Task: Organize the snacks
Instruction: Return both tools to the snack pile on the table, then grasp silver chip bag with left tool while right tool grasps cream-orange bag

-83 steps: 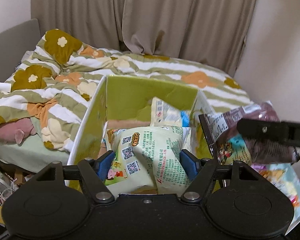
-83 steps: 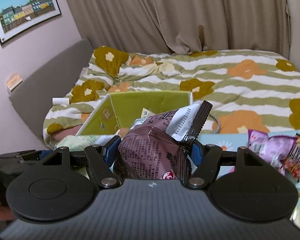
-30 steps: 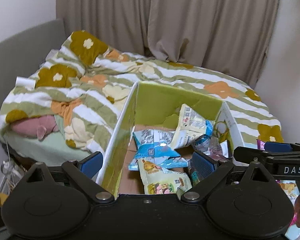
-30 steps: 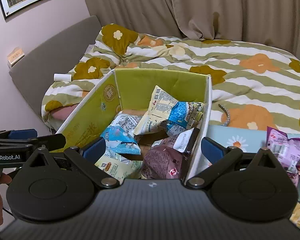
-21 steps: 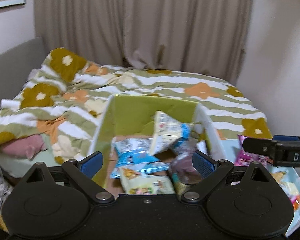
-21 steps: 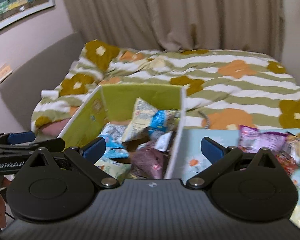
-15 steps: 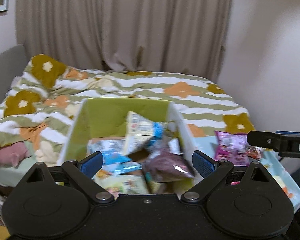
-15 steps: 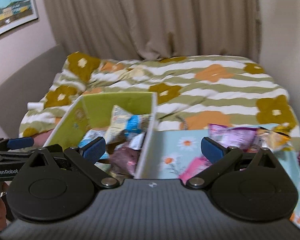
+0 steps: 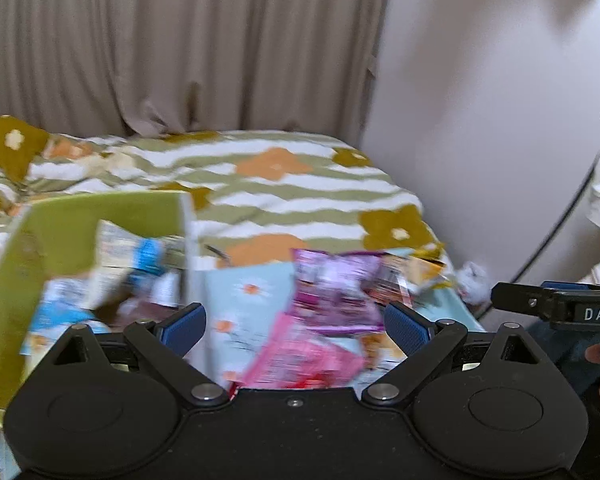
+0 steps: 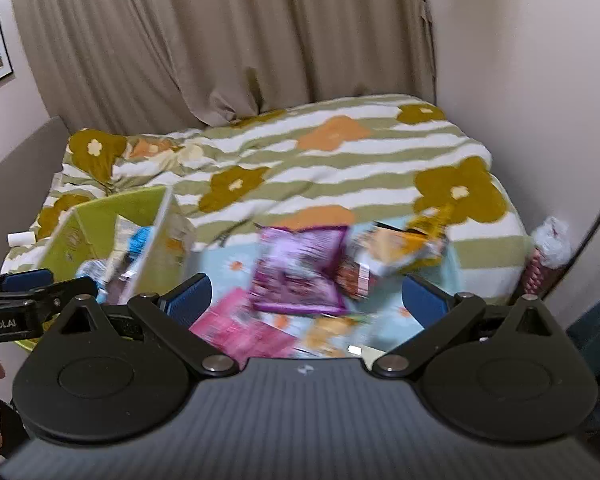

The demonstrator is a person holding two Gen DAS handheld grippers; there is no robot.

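From my left claw (image 9: 296,326) I see the green box (image 9: 100,216) at the far left, its inside packed with blurred blue-and-white packets (image 9: 140,256). My right claw's view shows that same box (image 10: 100,220) only at a slant from outside, but it alone takes in the orange packet (image 10: 396,244) by the bed's right edge. Both views show the purple packet (image 10: 300,268) and the pink packet (image 10: 236,332) lying loose on the pale blue flowered cloth (image 9: 244,300), right of the box. My left claw's fingers stand wide apart, gripping nothing, level over the cloth's near edge. My right claw (image 10: 306,300) is likewise spread and empty, held level just beside it.
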